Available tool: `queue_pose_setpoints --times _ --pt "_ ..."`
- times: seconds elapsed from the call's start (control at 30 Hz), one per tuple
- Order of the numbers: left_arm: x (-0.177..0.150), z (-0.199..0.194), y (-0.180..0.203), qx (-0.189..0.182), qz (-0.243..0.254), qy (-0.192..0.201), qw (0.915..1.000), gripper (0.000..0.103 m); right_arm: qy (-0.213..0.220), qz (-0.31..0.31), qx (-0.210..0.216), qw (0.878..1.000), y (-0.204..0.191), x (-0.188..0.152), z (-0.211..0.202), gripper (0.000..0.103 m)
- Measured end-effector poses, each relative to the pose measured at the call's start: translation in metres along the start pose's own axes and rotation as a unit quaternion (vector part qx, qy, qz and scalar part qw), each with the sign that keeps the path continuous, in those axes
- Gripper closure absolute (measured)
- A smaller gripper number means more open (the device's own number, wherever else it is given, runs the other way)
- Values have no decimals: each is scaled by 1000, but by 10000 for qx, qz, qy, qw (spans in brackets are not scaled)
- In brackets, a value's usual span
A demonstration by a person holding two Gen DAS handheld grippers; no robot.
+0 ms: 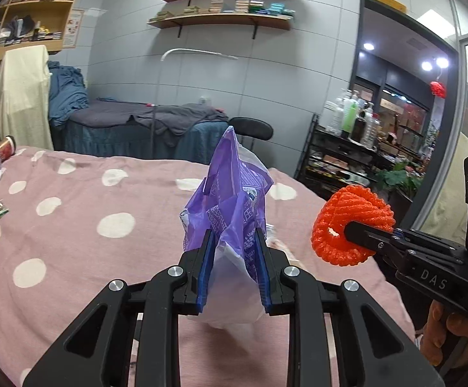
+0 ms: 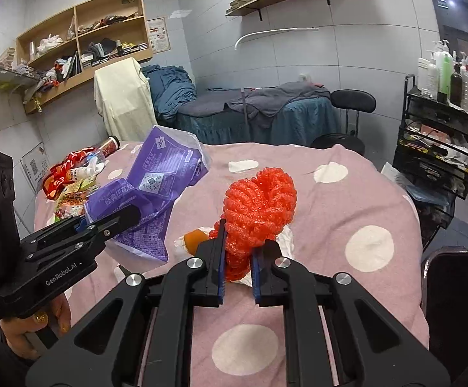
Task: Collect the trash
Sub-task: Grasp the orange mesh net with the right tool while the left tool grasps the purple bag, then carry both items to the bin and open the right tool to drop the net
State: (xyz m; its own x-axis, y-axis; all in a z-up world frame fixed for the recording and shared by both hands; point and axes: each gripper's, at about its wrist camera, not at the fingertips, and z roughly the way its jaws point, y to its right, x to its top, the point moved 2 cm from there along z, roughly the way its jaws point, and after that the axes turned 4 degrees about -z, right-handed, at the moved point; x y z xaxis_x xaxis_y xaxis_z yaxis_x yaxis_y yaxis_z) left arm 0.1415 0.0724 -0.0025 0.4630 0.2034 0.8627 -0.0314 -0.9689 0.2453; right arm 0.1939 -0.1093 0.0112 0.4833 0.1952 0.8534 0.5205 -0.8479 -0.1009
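My left gripper (image 1: 234, 242) is shut on a purple and white plastic bag (image 1: 230, 200), held upright above the pink spotted bed; it also shows in the right wrist view (image 2: 156, 190). My right gripper (image 2: 237, 251) is shut on a red foam fruit net (image 2: 259, 200), lifted just above the bed; the net shows at the right of the left wrist view (image 1: 350, 225). Under the net lie a crumpled white tissue (image 2: 285, 242) and an orange peel (image 2: 195, 238). A pile of snack wrappers (image 2: 72, 183) lies at the bed's far left.
The pink bedspread (image 2: 346, 219) with white dots covers the bed. A black trolley (image 2: 437, 148) with bottles stands at the right. A blue massage bed (image 2: 253, 113) and a black stool (image 2: 351, 100) stand behind. Shelves hang on the wall.
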Motion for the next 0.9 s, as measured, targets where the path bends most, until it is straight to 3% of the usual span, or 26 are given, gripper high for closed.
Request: queue_pose_setpoints --times 0.37,0.9 --pt "-16 17 73 -691 429 -207 9965 78 109 596 -729 9955 72 -37 -58 90" --pt "-36 45 172 -1657 1013 -567 9793 78 40 1628 -2153 9629 188 -102 -123 90"
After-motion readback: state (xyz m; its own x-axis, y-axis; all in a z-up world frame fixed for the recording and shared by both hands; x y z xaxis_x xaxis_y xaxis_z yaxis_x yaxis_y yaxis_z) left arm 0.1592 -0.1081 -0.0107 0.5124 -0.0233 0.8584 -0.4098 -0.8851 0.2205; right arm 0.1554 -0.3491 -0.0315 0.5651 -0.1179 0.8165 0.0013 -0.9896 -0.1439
